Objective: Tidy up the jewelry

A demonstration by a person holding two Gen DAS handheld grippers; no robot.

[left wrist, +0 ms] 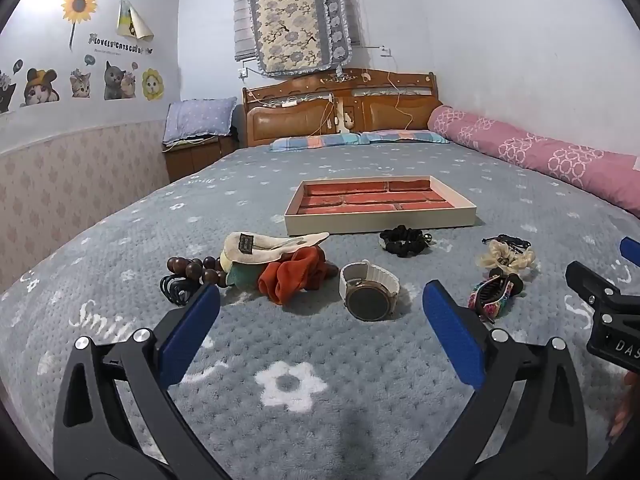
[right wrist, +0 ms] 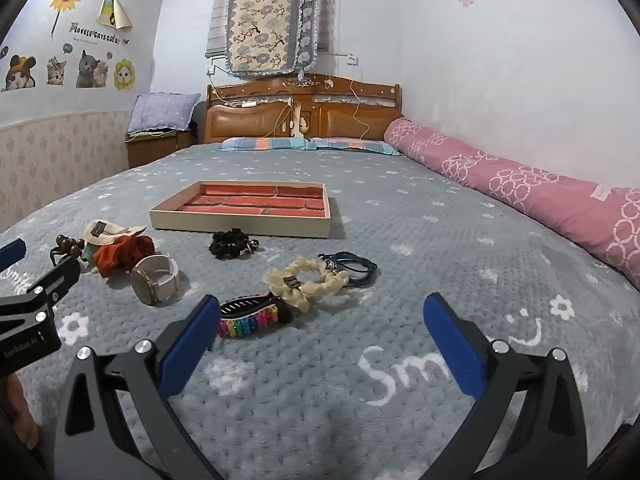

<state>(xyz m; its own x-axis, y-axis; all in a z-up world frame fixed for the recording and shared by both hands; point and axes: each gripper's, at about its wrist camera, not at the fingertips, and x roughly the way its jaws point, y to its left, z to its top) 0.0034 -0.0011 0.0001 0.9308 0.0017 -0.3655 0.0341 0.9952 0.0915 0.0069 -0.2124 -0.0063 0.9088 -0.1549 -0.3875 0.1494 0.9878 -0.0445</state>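
A shallow tray [left wrist: 380,222] [right wrist: 240,226] with a red brick-pattern lining lies on the grey bed cover. In front of it lie a white-strap watch [left wrist: 369,295] [right wrist: 155,279], an orange scrunchie [left wrist: 290,276] [right wrist: 120,256], brown beads [left wrist: 192,270], a black scrunchie [left wrist: 404,240] [right wrist: 230,243], a cream scrunchie [left wrist: 506,256] [right wrist: 306,280], a rainbow hair claw [left wrist: 494,298] [right wrist: 252,318] and black cords [right wrist: 352,268]. My left gripper [left wrist: 320,312] stands open just short of the watch. My right gripper [right wrist: 322,316] is open, the claw by its left finger. Neither holds anything.
A cream cloth pouch [left wrist: 260,248] lies on the orange scrunchie. A rolled pink quilt [left wrist: 532,152] [right wrist: 520,184] runs along the right wall. Pillows and a wooden headboard [left wrist: 340,108] are at the far end. A bedside cabinet [left wrist: 196,152] stands at the left.
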